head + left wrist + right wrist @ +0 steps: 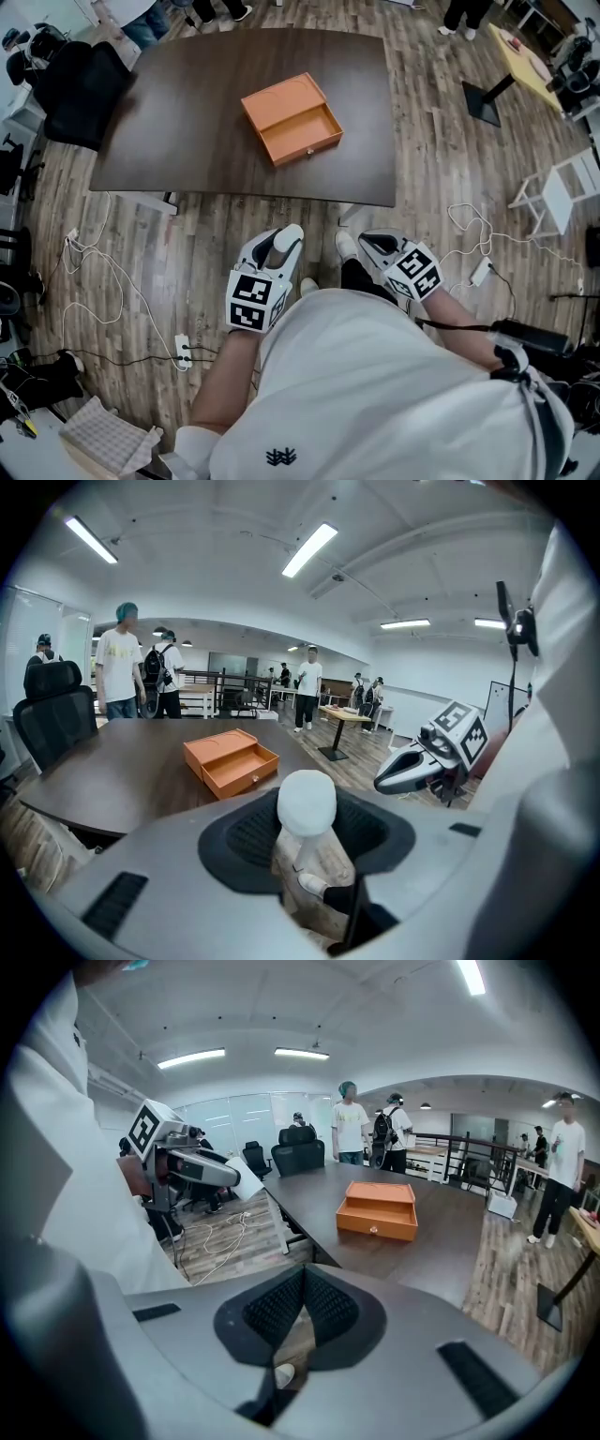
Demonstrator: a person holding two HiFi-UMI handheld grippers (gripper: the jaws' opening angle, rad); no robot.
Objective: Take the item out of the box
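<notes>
Your left gripper (280,244) has its jaws clamped on the white round-headed item (307,803), well short of the open, empty orange drawer box (292,118) ahead on the dark counter (187,141); your right gripper (376,243) has its jaws closed on nothing

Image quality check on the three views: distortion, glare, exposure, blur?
Head view: mild bending at the edges, soft even light, orange box sharp on the dark table. Left gripper view: heavy fisheye with black corners, ceiling strip lights clipped, white item near the lens almost featureless. Right gripper view: same fisheye and vignette, lights clipped, box small but legible.
</notes>
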